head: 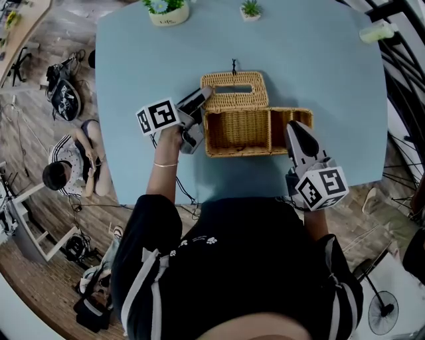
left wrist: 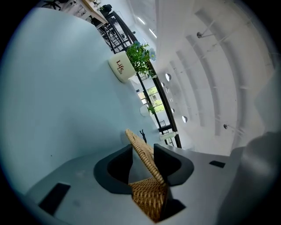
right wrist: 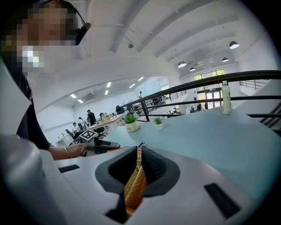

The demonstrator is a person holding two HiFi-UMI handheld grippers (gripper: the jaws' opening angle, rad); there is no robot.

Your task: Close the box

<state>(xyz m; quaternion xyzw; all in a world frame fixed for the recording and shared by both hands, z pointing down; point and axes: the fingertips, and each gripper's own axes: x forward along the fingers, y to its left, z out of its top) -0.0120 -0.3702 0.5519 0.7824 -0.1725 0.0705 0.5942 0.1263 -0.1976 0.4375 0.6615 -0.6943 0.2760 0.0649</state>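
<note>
Overhead, box (head: 236,151) open, gripper views alone show left tongs (left wrist: 142,149) clamping lid (left wrist: 139,149), right tongs (right wrist: 137,151) wall (right wrist: 134,189)

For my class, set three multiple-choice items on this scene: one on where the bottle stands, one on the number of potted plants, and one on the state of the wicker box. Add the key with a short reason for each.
1. Where does the bottle stand?
A. inside the box
B. on the floor
C. near the far right corner of the table

2. How many potted plants stand on the table?
A. one
B. two
C. four

3. In what state is the wicker box?
A. open, with its lid swung back
B. closed
C. upside down

Key:
1 C: the head view shows the bottle by that corner, well away from the box.
2 B: a large plant and a smaller one stand at the far edge.
3 A: the inside of the box is visible and the lid lies behind it.
</note>
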